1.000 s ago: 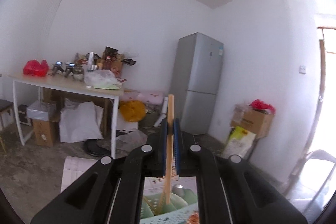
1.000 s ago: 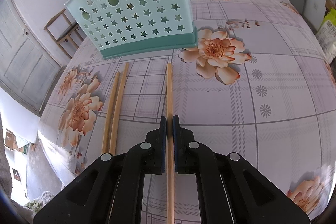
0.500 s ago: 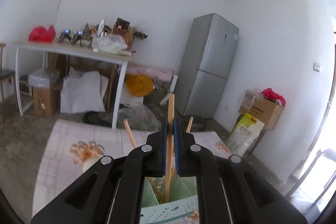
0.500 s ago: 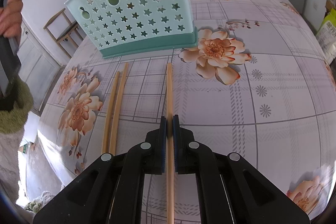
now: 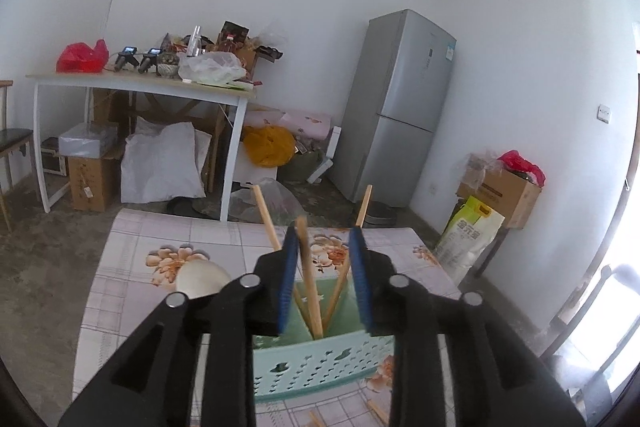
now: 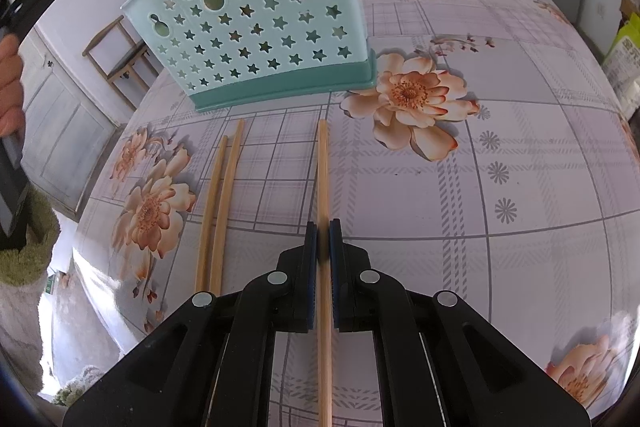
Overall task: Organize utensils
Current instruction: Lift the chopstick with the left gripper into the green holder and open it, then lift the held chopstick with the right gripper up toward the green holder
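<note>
A mint-green perforated utensil holder (image 6: 256, 23) stands on the floral tablecloth; it also shows in the left wrist view (image 5: 320, 363). My left gripper (image 5: 325, 247) is open just above it. A wooden chopstick (image 5: 310, 291) stands loose in the holder between the jaws, beside two others (image 5: 266, 217). My right gripper (image 6: 323, 227) is shut on a chopstick (image 6: 322, 167) that lies along the table, pointing at the holder. Two more chopsticks (image 6: 218, 203) lie side by side to its left.
A white spoon-like object (image 5: 202, 281) lies on the table left of the holder. Chopstick ends (image 5: 378, 411) lie in front of it. Beyond the table stand a fridge (image 5: 396, 107), a cluttered white desk (image 5: 140, 87) and boxes (image 5: 504, 191). The table edge (image 6: 92, 267) drops off at left.
My left gripper has lowered over the holder and opened, letting go of its chopstick, which now stands in the holder. My right gripper stays shut on its chopstick, unmoved.
</note>
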